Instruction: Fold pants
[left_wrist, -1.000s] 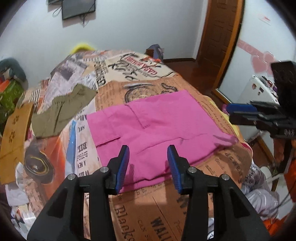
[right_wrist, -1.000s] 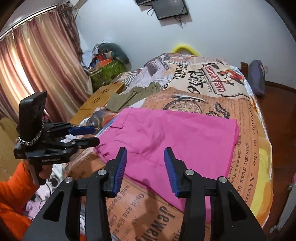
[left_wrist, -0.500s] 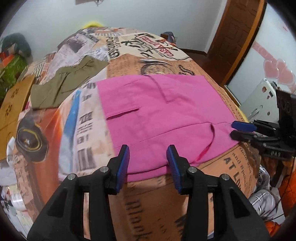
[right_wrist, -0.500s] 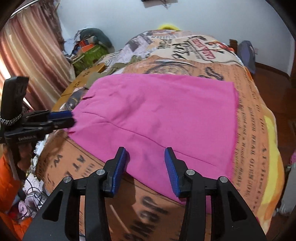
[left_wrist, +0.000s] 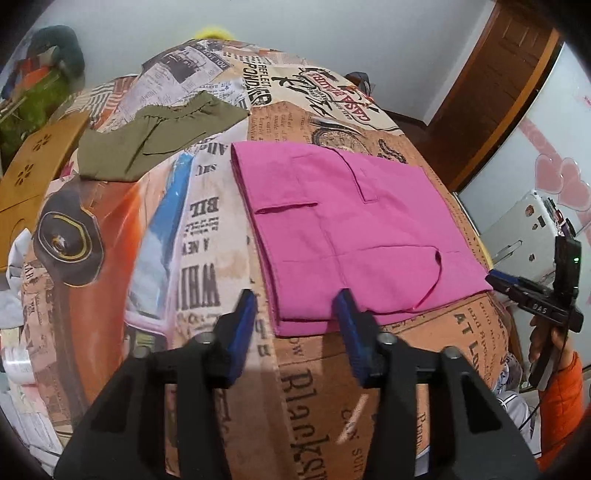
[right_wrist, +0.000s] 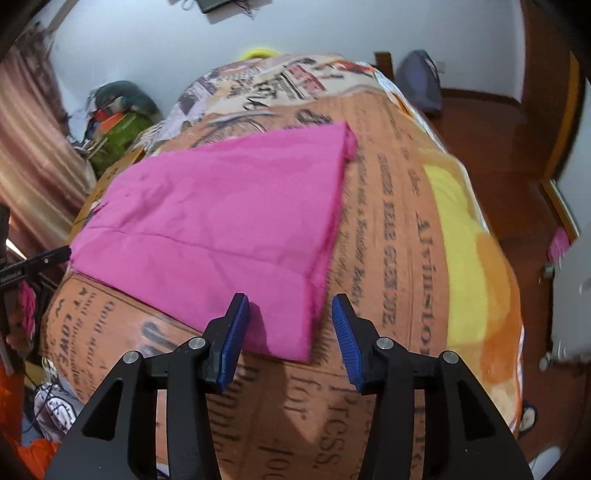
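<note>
Pink pants (left_wrist: 343, 225) lie flat on the bed, folded to a rough rectangle; they also show in the right wrist view (right_wrist: 221, 218). My left gripper (left_wrist: 295, 314) is open, its fingers straddling the near left corner of the pants just above the bed. My right gripper (right_wrist: 288, 317) is open, its fingers straddling the near right corner of the pants. The right gripper also shows in the left wrist view (left_wrist: 517, 291) at the pants' right edge. Neither gripper holds cloth.
An olive garment (left_wrist: 155, 136) lies on the far left of the printed bedspread (left_wrist: 207, 258). A wooden board (left_wrist: 33, 166) and clutter stand left of the bed. A white appliance (left_wrist: 524, 229) and a wooden door (left_wrist: 491, 85) are to the right.
Both grippers have dropped lower and moved outward to the near corners of the pants, left to the left corner and right to the right corner. Both stay open.
</note>
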